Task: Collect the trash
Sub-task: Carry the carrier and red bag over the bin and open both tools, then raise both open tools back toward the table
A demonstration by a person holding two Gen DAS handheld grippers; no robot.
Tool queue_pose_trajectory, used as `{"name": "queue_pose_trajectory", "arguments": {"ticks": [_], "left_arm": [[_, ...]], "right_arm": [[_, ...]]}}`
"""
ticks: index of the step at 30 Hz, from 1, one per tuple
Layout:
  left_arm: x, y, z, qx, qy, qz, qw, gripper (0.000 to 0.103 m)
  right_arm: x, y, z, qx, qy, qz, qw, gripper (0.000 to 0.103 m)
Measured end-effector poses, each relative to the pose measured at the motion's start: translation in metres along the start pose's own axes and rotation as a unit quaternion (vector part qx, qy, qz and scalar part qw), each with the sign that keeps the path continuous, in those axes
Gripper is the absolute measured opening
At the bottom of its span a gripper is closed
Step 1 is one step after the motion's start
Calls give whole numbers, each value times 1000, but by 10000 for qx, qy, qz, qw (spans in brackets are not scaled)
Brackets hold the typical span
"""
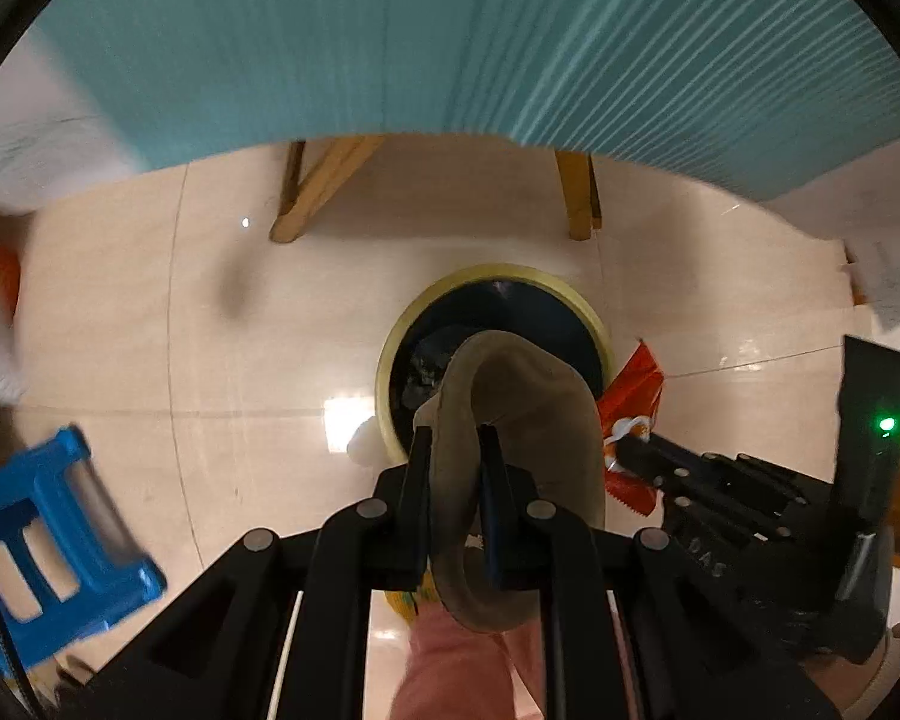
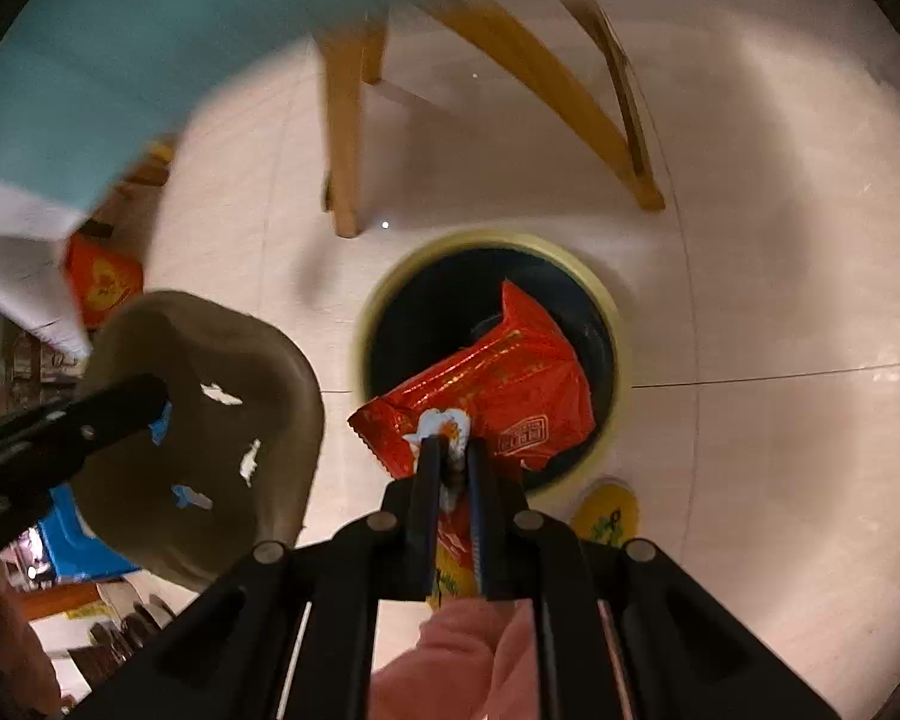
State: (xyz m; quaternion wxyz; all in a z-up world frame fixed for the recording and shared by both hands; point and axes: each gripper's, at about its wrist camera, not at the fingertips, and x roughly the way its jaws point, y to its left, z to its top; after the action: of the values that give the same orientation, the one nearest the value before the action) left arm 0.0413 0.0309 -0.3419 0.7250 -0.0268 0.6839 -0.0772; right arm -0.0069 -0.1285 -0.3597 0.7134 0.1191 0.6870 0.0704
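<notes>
Left gripper (image 1: 455, 441): jaws closed on the rim of a brown paper tray (image 1: 522, 450), which hangs over the near side of the bin.
Right gripper (image 2: 453, 450): jaws pinched tight on one end of a red snack wrapper (image 2: 504, 384); the rest of the wrapper sticks out over the bin's opening.
Tray from the right camera: it sits to the left of the wrapper, open side showing, with small white and blue scraps stuck inside.
Bin (image 2: 606, 300): round, yellow rim, dark liner, standing on the floor directly below both grippers. Dark crumpled contents show inside; what they are is unclear.
Floor (image 1: 210, 324): pale glossy tiles.
Table legs (image 1: 318, 186): wooden, just beyond the bin, under a teal cloth (image 1: 450, 30).
Stool (image 1: 48, 540): blue plastic, well to the left of the bin.
Red box (image 2: 105, 282): on the floor at far left, under the cloth's edge.
</notes>
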Motion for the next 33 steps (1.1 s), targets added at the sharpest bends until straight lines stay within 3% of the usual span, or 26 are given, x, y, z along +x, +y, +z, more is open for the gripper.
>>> {"name": "queue_pose_trajectory", "arguments": {"ticks": [5, 8, 10, 11, 17, 22, 27, 33], "left_arm": [[61, -11, 14, 132, 35, 123, 9998, 13], [87, -10, 19, 86, 139, 168, 9997, 36], [97, -9, 22, 60, 164, 209, 9996, 62], [99, -9, 21, 56, 172, 247, 9995, 67], [107, 1, 20, 22, 293, 382, 9988, 69], [90, -5, 15, 95, 285, 467, 9985, 73], [54, -11, 9, 105, 231, 480, 9985, 73], [-20, -28, -5, 185, 69, 440, 9988, 73]], "right_arm": [[63, -30, 11, 30, 104, 92, 9999, 17], [89, -38, 17, -8, 158, 63, 9999, 19], [101, -41, 18, -109, 134, 9, 9999, 29], [106, -43, 20, -139, 138, -22, 9998, 29], [112, -53, 19, 91, 147, -70, 9998, 29], [94, -52, 16, 325, 64, -70, 9994, 29], [56, -45, 14, 367, -117, -50, 9992, 29], [-8, -33, 10, 421, -320, -10, 9986, 29]]}}
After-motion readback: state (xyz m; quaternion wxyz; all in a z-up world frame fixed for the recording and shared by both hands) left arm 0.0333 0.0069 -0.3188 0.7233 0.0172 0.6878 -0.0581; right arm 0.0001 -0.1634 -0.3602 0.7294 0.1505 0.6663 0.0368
